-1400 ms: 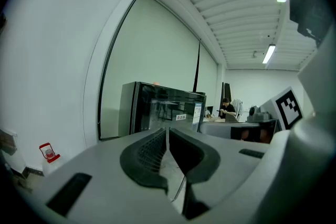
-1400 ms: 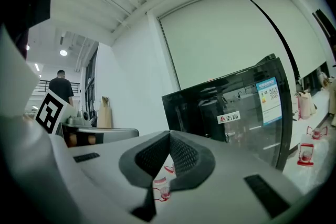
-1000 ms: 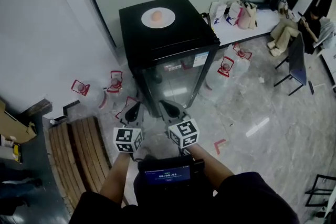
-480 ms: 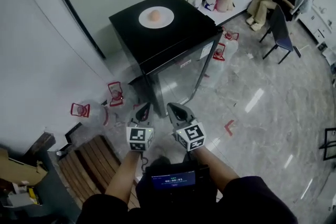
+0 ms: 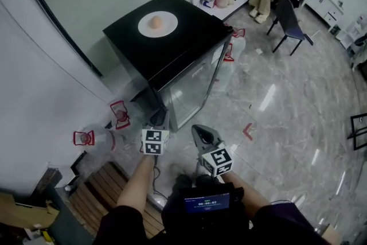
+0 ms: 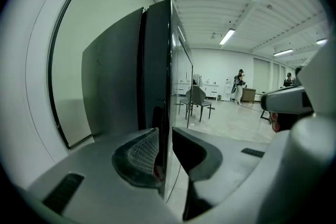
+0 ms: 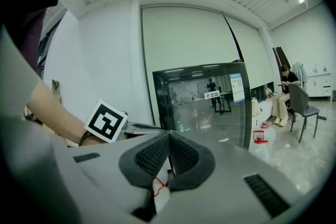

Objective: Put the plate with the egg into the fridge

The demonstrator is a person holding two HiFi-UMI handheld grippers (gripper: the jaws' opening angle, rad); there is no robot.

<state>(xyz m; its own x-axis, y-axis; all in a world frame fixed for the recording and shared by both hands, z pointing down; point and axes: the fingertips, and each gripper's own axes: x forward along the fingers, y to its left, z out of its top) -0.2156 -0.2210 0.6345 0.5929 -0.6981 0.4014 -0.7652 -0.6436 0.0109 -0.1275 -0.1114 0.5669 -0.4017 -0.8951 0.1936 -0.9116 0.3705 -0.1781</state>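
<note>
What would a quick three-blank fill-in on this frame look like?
1. The plate with the egg sits on ___ of the fridge.
2. The fridge's glass door is ___.
3. The right gripper holds nothing; its jaws are ___.

Missing words: top; closed; shut
</note>
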